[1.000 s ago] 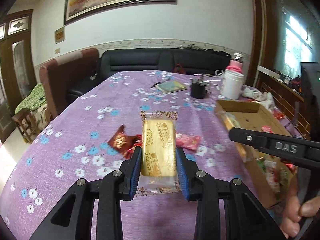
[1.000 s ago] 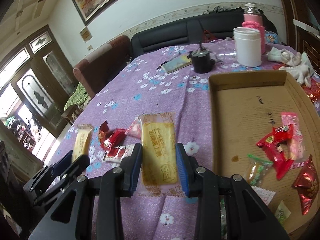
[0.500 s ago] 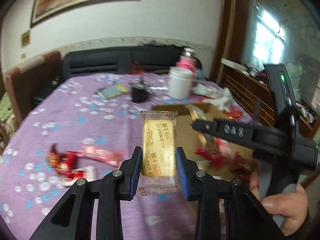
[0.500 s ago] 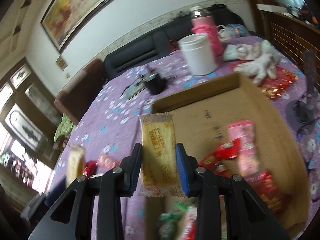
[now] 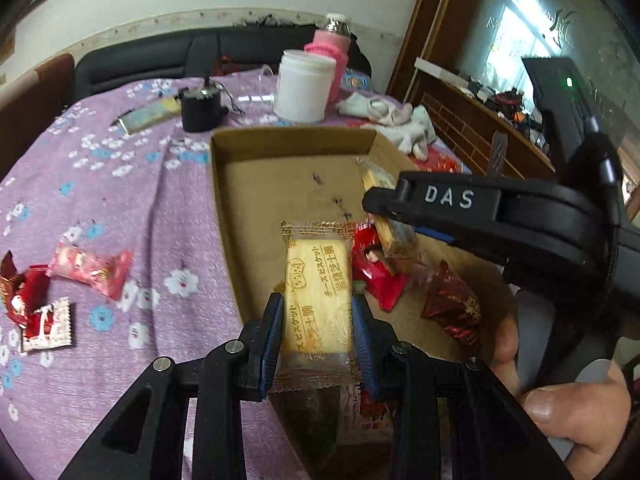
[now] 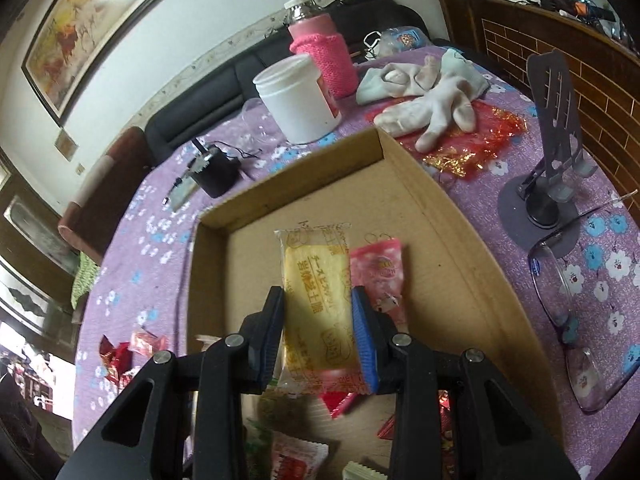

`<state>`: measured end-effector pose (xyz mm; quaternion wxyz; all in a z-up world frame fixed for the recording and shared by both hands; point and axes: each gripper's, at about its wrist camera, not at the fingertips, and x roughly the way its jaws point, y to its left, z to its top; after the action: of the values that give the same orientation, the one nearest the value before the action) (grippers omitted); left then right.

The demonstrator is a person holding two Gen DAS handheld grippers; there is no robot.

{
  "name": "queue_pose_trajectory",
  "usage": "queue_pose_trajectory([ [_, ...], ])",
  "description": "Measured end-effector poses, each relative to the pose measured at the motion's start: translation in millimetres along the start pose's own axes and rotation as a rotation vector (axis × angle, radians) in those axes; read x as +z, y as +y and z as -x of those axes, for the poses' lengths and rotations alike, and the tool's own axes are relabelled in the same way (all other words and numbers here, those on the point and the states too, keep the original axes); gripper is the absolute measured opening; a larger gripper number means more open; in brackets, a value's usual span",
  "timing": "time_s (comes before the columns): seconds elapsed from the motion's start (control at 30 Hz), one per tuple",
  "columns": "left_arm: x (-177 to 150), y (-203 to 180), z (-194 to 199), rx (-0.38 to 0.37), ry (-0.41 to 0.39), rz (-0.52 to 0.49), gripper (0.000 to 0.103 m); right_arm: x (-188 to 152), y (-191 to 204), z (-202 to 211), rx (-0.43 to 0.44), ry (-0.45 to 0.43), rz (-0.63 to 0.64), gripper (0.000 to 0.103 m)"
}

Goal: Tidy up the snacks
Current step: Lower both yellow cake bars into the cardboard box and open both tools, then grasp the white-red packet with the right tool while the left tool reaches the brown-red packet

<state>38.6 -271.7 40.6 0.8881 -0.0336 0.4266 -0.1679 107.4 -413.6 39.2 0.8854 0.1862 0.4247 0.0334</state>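
Purple flowered table (image 5: 120,208), cardboard box (image 5: 218,184) mid-frame. Both tools clenched on one yellow biscuit pack each: left gripper (image 5: 316,332) holds its biscuit pack (image 5: 318,280) over the box's near-left edge, right gripper (image 6: 318,334) holds its biscuit pack (image 6: 316,292) over the box floor. Best practice: get both fully past the wall, go low, then let go flat on bare cardboard. Count: two biscuit packs, one box, roughly three loose red snacks (image 5: 90,266) lower left on the cloth.

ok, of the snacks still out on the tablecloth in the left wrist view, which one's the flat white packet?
The white packet with crimped edges, lowest and nearest the camera; the wrappers beside it are a pink one and dark red ones.
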Motion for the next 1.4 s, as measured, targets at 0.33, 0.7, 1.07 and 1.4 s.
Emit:
queue_pose_trajectory([
  [0.33, -3.8, -1.3, -4.2, -0.005, 0.022, -0.011, 0.036, -1.1, -2.4, -3.2, -0.033, 0.008, -0.003, 0.034],
  [0.7, -5.8, -1.0, 20.7, -0.036, -0.015, -0.015, 0.039, 1.0, 2.1, 11.7, 0.007, -0.046, -0.006, 0.034],
  [1.07, -21.1, 52.6, 68.3, 0.002, -0.065, 0.036, 0.039, -6.2, 29.6, 16.5, 0.09, -0.058, 0.078, 0.034],
  [1.4, -63.7, 165.0, 107.9, 0.165, -0.091, 0.151, 0.039, -23.6, 66.4, 16.7, 0.199, -0.015, 0.181, 0.034],
])
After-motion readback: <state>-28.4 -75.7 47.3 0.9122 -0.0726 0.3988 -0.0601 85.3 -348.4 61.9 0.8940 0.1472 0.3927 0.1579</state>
